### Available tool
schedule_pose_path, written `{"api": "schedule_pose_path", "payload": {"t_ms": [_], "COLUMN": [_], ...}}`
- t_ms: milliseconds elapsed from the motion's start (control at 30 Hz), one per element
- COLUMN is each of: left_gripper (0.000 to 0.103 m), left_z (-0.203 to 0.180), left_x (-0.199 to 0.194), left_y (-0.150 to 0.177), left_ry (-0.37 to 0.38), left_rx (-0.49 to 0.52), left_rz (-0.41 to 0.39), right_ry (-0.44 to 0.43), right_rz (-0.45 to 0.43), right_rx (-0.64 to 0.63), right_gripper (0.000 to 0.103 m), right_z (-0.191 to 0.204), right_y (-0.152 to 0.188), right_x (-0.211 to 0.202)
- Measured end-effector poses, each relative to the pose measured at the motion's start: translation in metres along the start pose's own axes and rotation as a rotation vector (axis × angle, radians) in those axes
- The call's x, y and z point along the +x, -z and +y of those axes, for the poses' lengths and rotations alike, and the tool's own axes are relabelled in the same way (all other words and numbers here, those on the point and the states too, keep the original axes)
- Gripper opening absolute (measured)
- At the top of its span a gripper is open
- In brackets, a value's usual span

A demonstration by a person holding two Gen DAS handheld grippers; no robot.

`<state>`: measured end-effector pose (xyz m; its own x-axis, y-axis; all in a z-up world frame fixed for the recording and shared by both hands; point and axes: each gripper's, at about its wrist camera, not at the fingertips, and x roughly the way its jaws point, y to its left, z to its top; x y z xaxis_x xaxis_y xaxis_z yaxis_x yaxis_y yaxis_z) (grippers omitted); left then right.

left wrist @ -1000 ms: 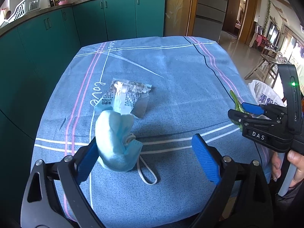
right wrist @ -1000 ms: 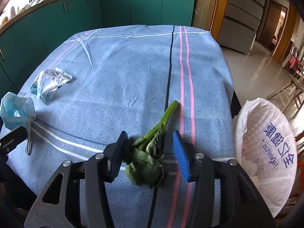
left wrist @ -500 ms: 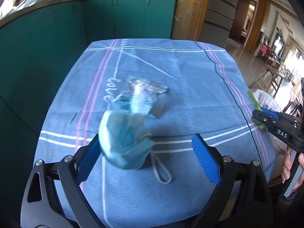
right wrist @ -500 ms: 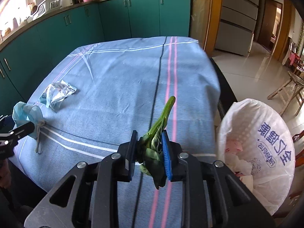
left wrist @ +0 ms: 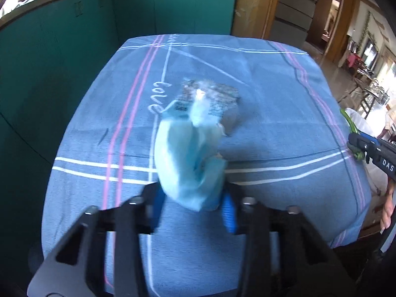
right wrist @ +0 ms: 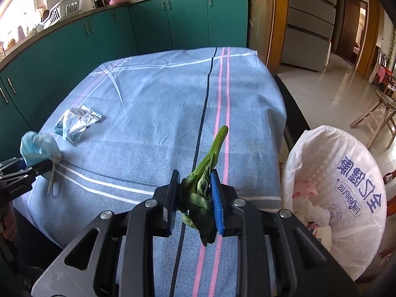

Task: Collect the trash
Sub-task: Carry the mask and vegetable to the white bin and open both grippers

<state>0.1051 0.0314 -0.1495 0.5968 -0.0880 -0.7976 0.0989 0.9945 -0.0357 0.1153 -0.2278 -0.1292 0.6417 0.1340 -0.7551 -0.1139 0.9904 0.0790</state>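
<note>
My left gripper (left wrist: 193, 203) is shut on a crumpled light blue face mask (left wrist: 188, 163) and holds it above the table's near edge; the mask also shows in the right wrist view (right wrist: 37, 146) with its ear loop hanging. My right gripper (right wrist: 194, 198) is shut on a wilted green leafy vegetable (right wrist: 203, 180), its stalk pointing forward, lifted over the blue tablecloth (right wrist: 160, 123). A silvery plastic wrapper (left wrist: 210, 99) lies on the cloth beyond the mask, and it shows in the right wrist view (right wrist: 76, 121).
A bin lined with a white printed bag (right wrist: 346, 185) stands off the table's right edge and holds paper scraps. Teal cabinets (right wrist: 148, 24) run along the far and left sides. Wooden chairs (right wrist: 376, 113) stand on the tiled floor at right.
My left gripper has closed on the face mask and lifted it. My right gripper, shut on the vegetable since half a second ago, has raised it higher off the cloth.
</note>
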Motion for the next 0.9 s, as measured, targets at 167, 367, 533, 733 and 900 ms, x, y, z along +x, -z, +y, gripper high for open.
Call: {"api": "schedule_pose_path", "payload": {"t_ms": [167, 367, 533, 733, 900], "left_gripper": [0.029, 0.029, 0.029, 0.029, 0.029], "left_z": [-0.026, -0.081, -0.152, -0.254, -0.323], "left_x": [-0.022, -0.034, -0.04, -0.024, 0.005], "left_y": [-0.01, -0.034, -0.049, -0.055, -0.051], "left_ry": [0.042, 0.156, 0.251, 0.42, 0.485], "left_rx": [0.06, 0.149, 0.255, 0.373, 0.456], "left_rz": [-0.071, -0.116, -0.152, -0.115, -0.023], "right_ry": [-0.013, 0.115, 0.264, 0.35, 0.379], "right_rz": [-0.054, -0.138, -0.185, -0.195, -0.18], "right_rx": [0.046, 0.11, 0.161, 0.263, 0.33], "right_gripper": [0.025, 0.025, 0.025, 0.025, 0.025], "right_z": [-0.019, -0.064, -0.104, -0.151, -0.176], "right_y": [-0.003, 0.003, 0.017, 0.047, 0.071], "right_x": [-0.024, -0.069, -0.101, -0.125, -0.128]}}
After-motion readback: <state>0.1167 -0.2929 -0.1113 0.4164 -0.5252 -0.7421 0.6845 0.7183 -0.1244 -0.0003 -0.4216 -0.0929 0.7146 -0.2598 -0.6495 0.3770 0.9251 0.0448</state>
